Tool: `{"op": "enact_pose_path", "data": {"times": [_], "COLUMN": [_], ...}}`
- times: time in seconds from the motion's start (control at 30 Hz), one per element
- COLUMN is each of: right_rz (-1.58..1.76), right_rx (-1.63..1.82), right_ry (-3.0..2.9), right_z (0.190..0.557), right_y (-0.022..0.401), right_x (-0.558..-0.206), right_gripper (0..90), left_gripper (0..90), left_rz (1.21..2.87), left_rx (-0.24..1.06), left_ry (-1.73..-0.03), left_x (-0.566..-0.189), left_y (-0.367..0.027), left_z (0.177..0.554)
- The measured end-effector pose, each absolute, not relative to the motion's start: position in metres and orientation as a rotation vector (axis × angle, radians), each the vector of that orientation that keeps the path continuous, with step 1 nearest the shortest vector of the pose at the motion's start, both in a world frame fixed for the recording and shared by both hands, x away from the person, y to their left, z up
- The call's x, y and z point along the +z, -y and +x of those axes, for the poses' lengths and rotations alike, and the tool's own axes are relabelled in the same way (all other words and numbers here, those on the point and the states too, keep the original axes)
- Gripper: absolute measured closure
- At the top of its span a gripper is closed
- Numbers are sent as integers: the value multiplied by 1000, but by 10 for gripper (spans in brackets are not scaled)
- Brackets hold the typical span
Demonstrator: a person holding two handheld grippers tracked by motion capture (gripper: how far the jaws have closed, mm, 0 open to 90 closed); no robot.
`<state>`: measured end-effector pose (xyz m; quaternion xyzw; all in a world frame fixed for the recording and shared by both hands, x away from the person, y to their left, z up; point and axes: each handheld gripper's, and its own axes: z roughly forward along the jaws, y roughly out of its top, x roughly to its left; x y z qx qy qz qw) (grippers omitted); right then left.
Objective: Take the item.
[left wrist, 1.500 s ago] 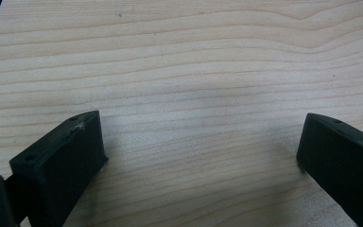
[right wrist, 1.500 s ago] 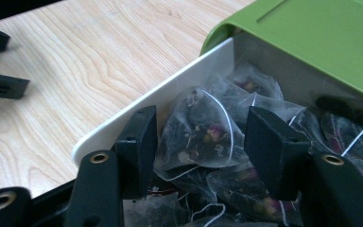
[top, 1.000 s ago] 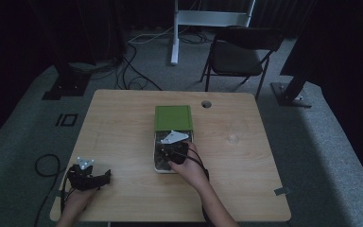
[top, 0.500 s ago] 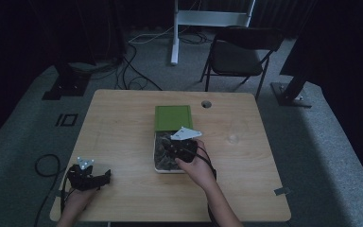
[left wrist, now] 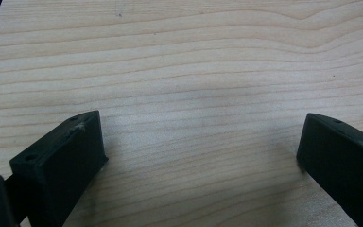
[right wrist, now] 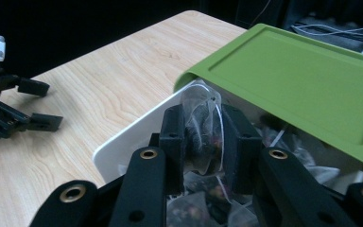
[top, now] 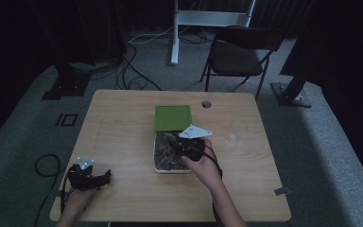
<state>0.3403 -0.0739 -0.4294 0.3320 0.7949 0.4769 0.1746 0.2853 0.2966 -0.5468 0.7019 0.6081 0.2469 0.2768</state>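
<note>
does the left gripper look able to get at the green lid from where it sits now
Probably yes. The left gripper rests open at the table's near left corner, and bare wood lies between it and the green lid. The right gripper, over the white box, stays clear.

My left black two-jaw gripper (top: 89,177): blocky matte jaws with small screw holes; grey three-cornered plate on top.
My right black two-jaw gripper (right wrist: 203,137): brass-ringed pivot holes on its links; black cable trailing.
My forearms: bare, no sleeves.
</note>
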Motion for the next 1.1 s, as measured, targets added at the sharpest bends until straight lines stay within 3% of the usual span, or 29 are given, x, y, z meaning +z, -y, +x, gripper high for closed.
{"op": "enact_pose_path", "data": {"times": [1.1], "right_rz": [1028], "right_rx": [1328], "right_ry": [-2100], "right_z": [345], "right_y": [138], "right_x": [-418], "right_gripper": [725], "left_gripper": [22], "left_rz": [1886], "left_rx": [662], "left_ry": [-1633], "left_x": [-547], "left_y": [-297], "left_z": [285]}}
